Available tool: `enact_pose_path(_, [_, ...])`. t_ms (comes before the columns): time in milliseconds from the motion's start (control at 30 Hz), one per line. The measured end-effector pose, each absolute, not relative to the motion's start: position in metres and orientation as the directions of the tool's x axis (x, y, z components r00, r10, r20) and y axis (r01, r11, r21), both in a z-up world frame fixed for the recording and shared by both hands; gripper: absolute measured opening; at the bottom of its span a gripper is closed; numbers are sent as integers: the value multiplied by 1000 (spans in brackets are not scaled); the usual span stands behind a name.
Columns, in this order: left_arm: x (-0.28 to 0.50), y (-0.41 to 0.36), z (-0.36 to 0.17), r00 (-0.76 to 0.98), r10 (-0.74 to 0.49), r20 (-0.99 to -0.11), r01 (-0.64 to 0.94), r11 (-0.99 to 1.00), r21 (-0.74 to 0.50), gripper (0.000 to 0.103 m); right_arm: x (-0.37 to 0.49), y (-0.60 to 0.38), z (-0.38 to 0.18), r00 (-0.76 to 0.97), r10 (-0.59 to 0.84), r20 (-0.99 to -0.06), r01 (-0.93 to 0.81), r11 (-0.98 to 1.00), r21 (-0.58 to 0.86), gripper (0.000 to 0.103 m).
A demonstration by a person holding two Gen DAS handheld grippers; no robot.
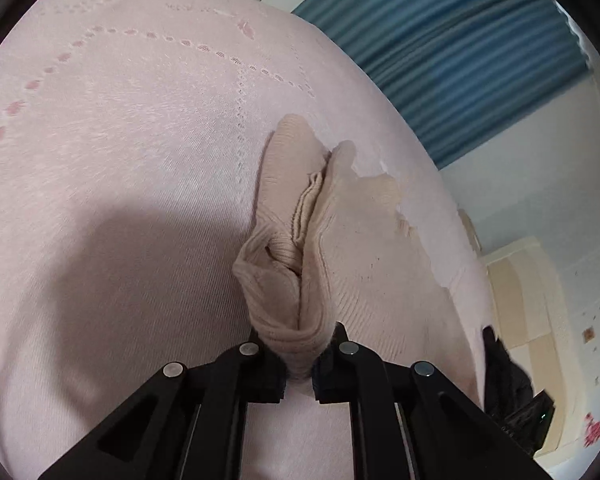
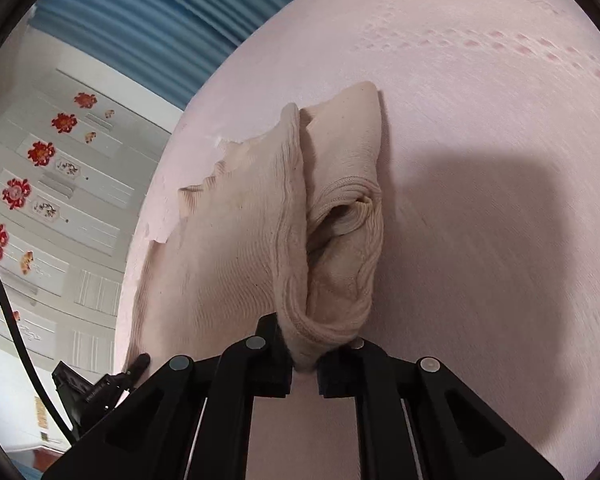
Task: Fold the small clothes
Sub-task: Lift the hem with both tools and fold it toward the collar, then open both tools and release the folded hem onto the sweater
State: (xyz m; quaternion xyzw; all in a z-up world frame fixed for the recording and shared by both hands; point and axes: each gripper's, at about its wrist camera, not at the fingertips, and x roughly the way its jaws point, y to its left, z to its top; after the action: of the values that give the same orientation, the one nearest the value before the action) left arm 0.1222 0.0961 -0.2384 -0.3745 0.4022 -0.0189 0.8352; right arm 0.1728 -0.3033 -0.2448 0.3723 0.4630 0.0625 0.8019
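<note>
1. On a pale pink woven bedspread (image 1: 112, 184) with rows of small darker pink stitched marks lies a small beige ribbed knit garment (image 1: 336, 248), bunched into folds.
2. In the left wrist view the black two-finger left gripper (image 1: 300, 376) has its jaws closed tight on the near edge of the garment, with a thick roll of knit squeezed between the pads.
3. The fabric runs away from that grip in two lobes with a deep crease between them; a ribbed band shows inside the crease.
4. In the right wrist view the black two-finger right gripper (image 2: 305, 368) is likewise clamped on a bunched near edge of the same garment (image 2: 228, 248).
5. From this side a flat panel spreads to the left and a puckered pocket of cloth opens on the right.
6. At the lower left of the right wrist view a black object (image 2: 96, 388) sits just beside the garment's edge; it is probably the other gripper, though the view is too partial to be sure.
7. Beyond the bed edge hangs a blue pleated curtain (image 2: 152, 16).
</note>
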Motion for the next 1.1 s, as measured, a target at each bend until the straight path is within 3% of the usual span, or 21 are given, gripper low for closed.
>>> enact_pose_path(333, [22, 96, -226, 623, -359, -695, -268, 737, -621, 10, 56, -311, -223, 521, 420, -743, 217, 777, 591, 8])
enact_pose_path(400, [22, 95, -224, 611, -347, -711, -267, 756, -598, 17, 37, -308, -222, 507, 384, -772, 207, 815, 541, 10])
enact_pose_path(500, [19, 100, -218, 593, -272, -758, -300, 799, -521, 36, 20, -307, -211, 520, 273, -809, 196, 884, 425, 25])
enact_pose_path(600, [11, 108, -203, 632, -199, -749, -292, 834, -468, 36, 10, -305, -190, 561, 198, -804, 165, 925, 343, 28])
enact_pose_path(700, [33, 106, -184, 674, -179, -717, -237, 867, -439, 36, 13, -304, -170, 621, 123, -774, 159, 947, 278, 28])
enact_pose_path(900, [124, 80, -169, 683, -251, -686, -150, 871, -468, 36, 79, -285, -162, 656, 58, -752, 161, 963, 215, 29])
enact_pose_path(1100, [187, 57, -201, 605, -202, -770, -196, 900, -390, 32, 152, -283, -195, 608, 15, -794, 260, 941, 217, 30])
